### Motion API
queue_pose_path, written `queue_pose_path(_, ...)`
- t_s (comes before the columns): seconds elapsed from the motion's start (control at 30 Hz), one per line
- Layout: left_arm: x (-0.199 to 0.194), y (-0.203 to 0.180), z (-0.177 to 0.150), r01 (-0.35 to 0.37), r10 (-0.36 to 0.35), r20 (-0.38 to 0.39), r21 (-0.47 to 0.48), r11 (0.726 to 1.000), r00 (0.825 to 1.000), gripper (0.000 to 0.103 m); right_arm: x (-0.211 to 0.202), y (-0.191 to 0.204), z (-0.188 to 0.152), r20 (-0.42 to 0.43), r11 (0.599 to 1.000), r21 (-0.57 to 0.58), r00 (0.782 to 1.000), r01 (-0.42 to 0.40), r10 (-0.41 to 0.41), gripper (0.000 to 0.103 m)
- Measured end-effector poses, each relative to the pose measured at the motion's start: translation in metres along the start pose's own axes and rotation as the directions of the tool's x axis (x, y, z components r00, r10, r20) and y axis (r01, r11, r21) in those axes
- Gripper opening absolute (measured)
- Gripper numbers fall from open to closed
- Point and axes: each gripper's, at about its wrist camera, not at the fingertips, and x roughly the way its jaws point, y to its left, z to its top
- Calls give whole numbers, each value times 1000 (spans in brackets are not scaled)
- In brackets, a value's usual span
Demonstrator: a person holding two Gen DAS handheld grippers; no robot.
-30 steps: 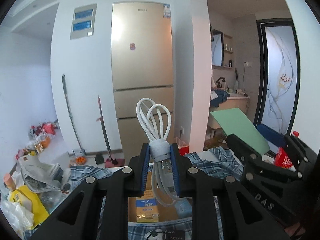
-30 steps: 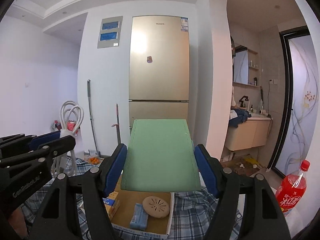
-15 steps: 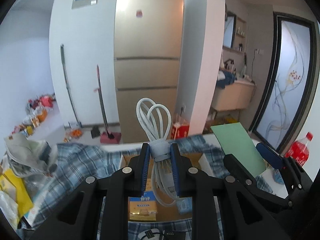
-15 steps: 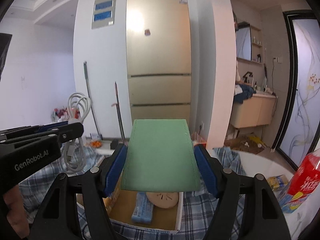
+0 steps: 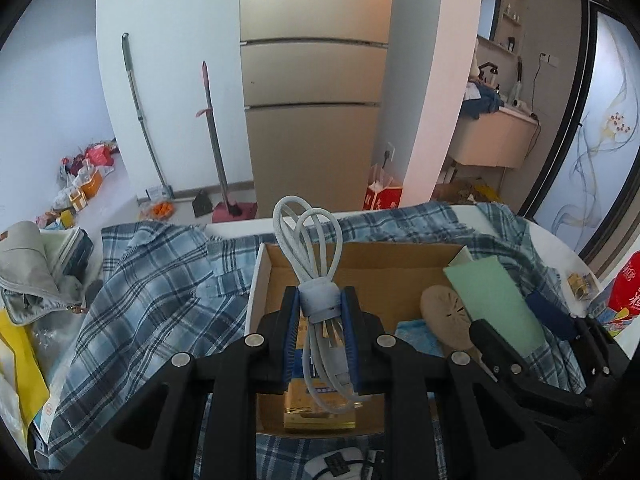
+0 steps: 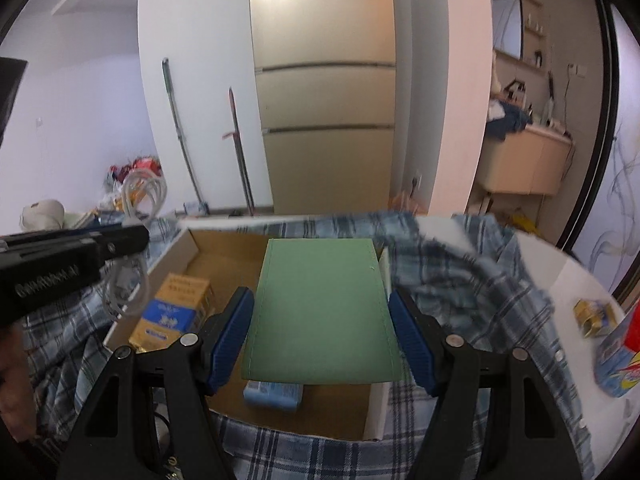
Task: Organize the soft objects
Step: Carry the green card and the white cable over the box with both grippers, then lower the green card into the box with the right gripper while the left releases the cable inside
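Cable bundle (image 5: 319, 300) sits clamped at its strap in the left tool (image 5: 319, 320), loops rising ahead above the cardboard box (image 5: 360, 256). Right tool (image 6: 322, 336) grips a green sheet (image 6: 320, 308) by its edges over that box on the plaid-covered table (image 5: 568, 240).

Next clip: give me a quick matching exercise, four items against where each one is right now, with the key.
Items:
1. white cable bundle
2. green pad
3. yellow and blue packet
4. plaid cloth

Places:
A. lying in the cardboard box
B. clamped in the left gripper
C. spread under the box
D. held between the right gripper pads

Pairs: 1-B, 2-D, 3-A, 4-C
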Motion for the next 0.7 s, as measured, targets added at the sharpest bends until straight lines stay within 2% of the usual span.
queue_pose_path(0.3, 8, -3, -3, 32, -31, -39, 36, 999, 999, 22, 26, 2, -16, -109, 999, -1, 994, -33, 32, 69)
queue_pose_path(0.4, 11, -7, -4, 49, -47, -51, 47, 998, 998, 22, 27, 3, -19, -123, 999, -4, 991, -45, 45, 69)
queue_pose_path(0.5, 9, -12, -6, 100, -98, -50, 52, 994, 994, 22, 28, 3, -19, -133, 998, 15, 989, -56, 57, 70)
queue_pose_path(0.7, 8, -18, -7, 120, -117, -49, 62, 991, 992, 22, 31, 0, -18, -147, 996, 37, 986, -79, 84, 71)
